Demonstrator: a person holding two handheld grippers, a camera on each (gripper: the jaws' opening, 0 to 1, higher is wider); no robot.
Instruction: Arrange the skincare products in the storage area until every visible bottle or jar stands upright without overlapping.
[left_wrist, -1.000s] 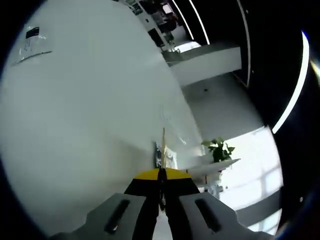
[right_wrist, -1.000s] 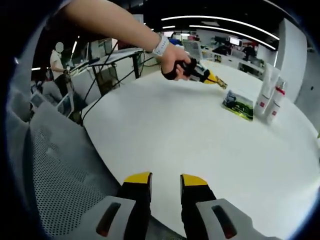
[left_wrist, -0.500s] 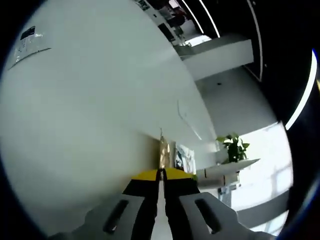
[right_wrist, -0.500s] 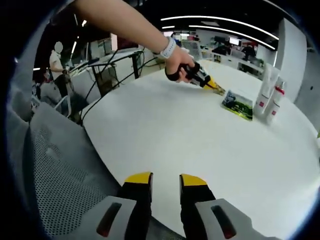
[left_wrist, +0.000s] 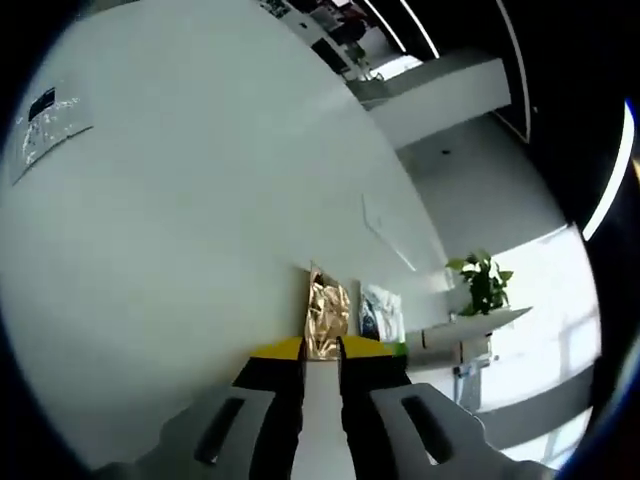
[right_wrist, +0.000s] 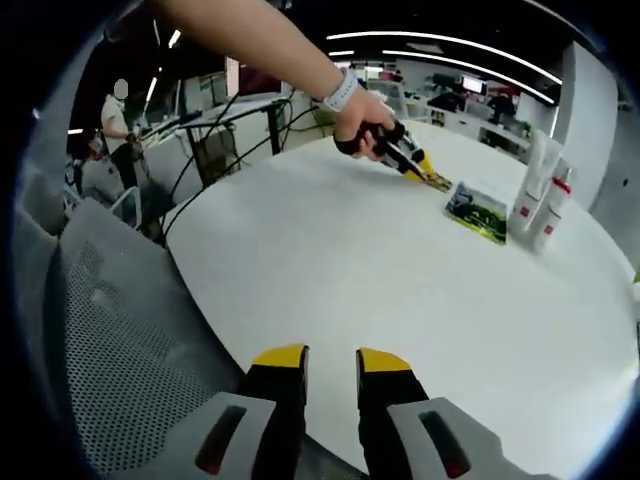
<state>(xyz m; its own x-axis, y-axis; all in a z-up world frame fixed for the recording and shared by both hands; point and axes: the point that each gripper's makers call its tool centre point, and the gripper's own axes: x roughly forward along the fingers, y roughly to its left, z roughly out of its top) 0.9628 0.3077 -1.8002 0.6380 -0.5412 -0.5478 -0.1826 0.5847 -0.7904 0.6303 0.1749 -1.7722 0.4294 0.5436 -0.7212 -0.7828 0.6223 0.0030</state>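
1. In the left gripper view, at the far left, a clear plastic sheet with a black label (left_wrist: 45, 125) lies flat on the white round table (left_wrist: 180, 250).
2. Lower in the middle of the same view, the left gripper (left_wrist: 322, 349) has its yellow-tipped jaws a little apart, with a narrow gap. A gold foil packet (left_wrist: 326, 312) lies on the table right in front of the tips; I cannot tell if the jaws touch it.
3. Just to the right of the gold packet lies a flat sachet with blue and white print (left_wrist: 382, 312). Further right, past the table edge, a green potted plant (left_wrist: 483, 283) stands on a white ledge.
4. In the right gripper view, at the left, a grey mesh chair (right_wrist: 110, 330) stands beside the table, and a person (right_wrist: 117, 125) is far behind it near desks with cables.
5. At the bottom middle, the right gripper (right_wrist: 320, 359) hovers over the near edge of the table with its jaws narrowly apart and nothing between them.
6. Above the middle, a hand (right_wrist: 362, 128) with a white wristband holds the left gripper, whose tips point down at the table just beside a flat green and black sachet (right_wrist: 477, 211).
7. At the right, near the sachet, white skincare bottles (right_wrist: 541, 190) stand upright close together; one has a red cap.
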